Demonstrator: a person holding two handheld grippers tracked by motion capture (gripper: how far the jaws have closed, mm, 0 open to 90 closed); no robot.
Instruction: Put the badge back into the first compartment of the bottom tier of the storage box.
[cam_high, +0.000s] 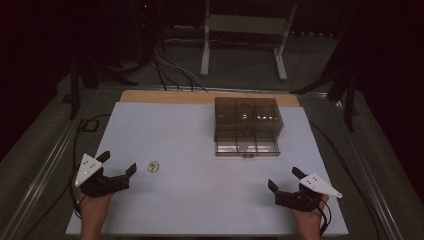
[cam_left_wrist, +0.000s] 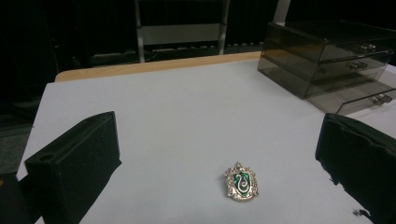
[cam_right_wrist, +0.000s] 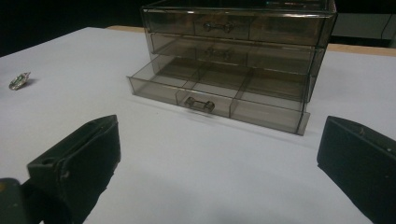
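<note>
Badge (cam_left_wrist: 241, 182) lies between the wide left gripper (cam_high: 119, 162); right gripper (cam_high: 285, 178) wide, empty.

One white table (cam_high: 200, 200) carries one smoked-plastic drawer cabinet (cam_high: 247, 118) with three drawers, of which one, the bottom drawer (cam_right_wrist: 219, 95), stands pulled out and shows three compartments. One crest-shaped badge (cam_left_wrist: 241, 182) lies on the surface. Two grippers are present: one left gripper (cam_high: 119, 164) and one right gripper (cam_high: 285, 180).
</note>
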